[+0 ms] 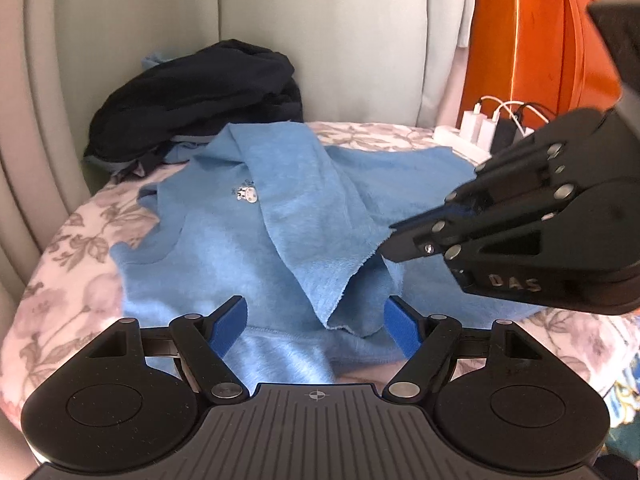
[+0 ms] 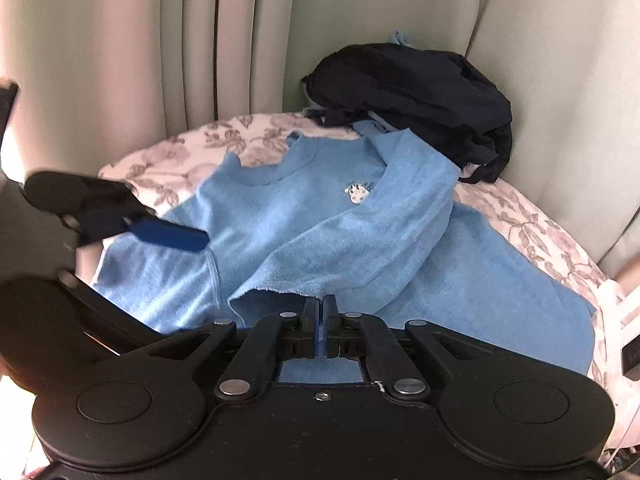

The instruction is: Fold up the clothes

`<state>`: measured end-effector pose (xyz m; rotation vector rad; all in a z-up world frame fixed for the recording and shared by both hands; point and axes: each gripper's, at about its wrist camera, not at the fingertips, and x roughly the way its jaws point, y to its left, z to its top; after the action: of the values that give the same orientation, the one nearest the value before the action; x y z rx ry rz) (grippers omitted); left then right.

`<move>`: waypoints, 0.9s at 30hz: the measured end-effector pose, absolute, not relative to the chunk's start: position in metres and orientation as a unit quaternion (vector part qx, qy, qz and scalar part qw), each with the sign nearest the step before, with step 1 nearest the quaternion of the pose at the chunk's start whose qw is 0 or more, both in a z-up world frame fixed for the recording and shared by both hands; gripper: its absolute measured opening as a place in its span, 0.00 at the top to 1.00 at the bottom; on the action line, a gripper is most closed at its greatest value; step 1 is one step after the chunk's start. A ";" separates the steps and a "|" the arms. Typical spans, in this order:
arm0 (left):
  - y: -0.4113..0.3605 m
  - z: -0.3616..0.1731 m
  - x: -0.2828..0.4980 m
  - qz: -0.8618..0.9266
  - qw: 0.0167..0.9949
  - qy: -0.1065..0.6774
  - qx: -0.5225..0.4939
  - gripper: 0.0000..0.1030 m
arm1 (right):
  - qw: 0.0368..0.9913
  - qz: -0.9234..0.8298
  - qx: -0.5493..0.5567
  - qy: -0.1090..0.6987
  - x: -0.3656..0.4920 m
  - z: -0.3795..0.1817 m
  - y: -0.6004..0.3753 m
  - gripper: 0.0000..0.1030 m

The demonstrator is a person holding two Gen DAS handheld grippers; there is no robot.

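Observation:
A light blue fleece sweater [image 1: 224, 248] [image 2: 304, 216] with a small white chest logo lies spread on a floral blanket [image 1: 68, 252] [image 2: 236, 136]. One part of it is folded diagonally across the body. My right gripper [image 2: 322, 312] [image 1: 386, 248] is shut on the raw edge of that folded part and holds it slightly raised. My left gripper [image 1: 316, 326] hovers open over the sweater's near edge. The hanging tip of the folded cloth lies between its blue pads [image 1: 230, 326] without touching them. In the right wrist view, one blue finger [image 2: 172, 236] of the left gripper shows over the sweater's left side.
A heap of dark navy clothes [image 1: 192, 100] [image 2: 420, 96] sits at the back of the blanket, touching the sweater's top. A white power strip with chargers [image 1: 480, 128] lies at the back right, beside an orange wooden panel [image 1: 532, 40]. Pale curtains [image 2: 160, 40] close off the back.

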<state>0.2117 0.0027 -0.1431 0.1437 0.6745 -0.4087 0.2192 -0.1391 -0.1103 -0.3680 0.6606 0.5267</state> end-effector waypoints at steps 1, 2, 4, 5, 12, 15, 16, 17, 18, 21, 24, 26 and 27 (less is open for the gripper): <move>0.000 -0.145 0.213 -0.197 0.921 0.329 0.070 0.42 | 0.897 0.255 -0.176 0.315 0.218 -0.108 -0.140 0.99; 0.000 -0.145 0.215 -0.195 0.921 0.330 0.067 0.52 | 0.899 0.254 -0.174 0.312 0.218 -0.106 -0.141 0.99; -0.001 -0.146 0.220 -0.189 0.922 0.333 0.060 0.62 | 0.902 0.253 -0.168 0.307 0.218 -0.102 -0.145 0.99; 0.000 -0.147 0.222 -0.184 0.922 0.335 0.054 0.67 | 0.904 0.251 -0.166 0.304 0.218 -0.101 -0.147 0.99; 0.008 -0.138 0.222 -0.155 0.935 0.316 0.034 0.99 | 0.911 0.249 -0.138 0.298 0.216 -0.094 -0.162 0.99; 0.010 -0.124 0.216 -0.145 0.944 0.294 0.038 1.00 | 0.915 0.245 -0.136 0.292 0.214 -0.091 -0.164 0.99; 0.011 -0.118 0.213 -0.140 0.947 0.286 0.040 1.00 | 0.915 0.246 -0.134 0.289 0.214 -0.090 -0.165 0.99; 0.013 -0.111 0.211 -0.142 0.949 0.280 0.039 1.00 | 0.916 0.247 -0.134 0.287 0.214 -0.088 -0.165 0.99; 0.014 -0.105 0.207 -0.146 0.949 0.276 0.039 1.00 | 0.917 0.248 -0.134 0.283 0.212 -0.087 -0.166 0.99; 0.014 -0.092 0.195 -0.161 0.951 0.260 0.043 1.00 | 0.921 0.248 -0.135 0.269 0.208 -0.081 -0.168 0.99; 0.010 -0.086 0.185 -0.186 0.947 0.260 0.040 1.00 | 0.923 0.246 -0.137 0.262 0.202 -0.076 -0.174 0.99; 0.002 -0.092 0.181 -0.198 0.941 0.271 0.047 1.00 | 0.923 0.241 -0.140 0.266 0.200 -0.077 -0.178 0.99; -0.001 -0.096 0.179 -0.203 0.938 0.277 0.051 1.00 | 0.921 0.240 -0.141 0.273 0.200 -0.080 -0.179 0.99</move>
<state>0.1788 -0.0013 -0.0959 0.1043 0.5664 -0.4148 0.1995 -0.1795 -0.0799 -0.2904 0.5606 0.4926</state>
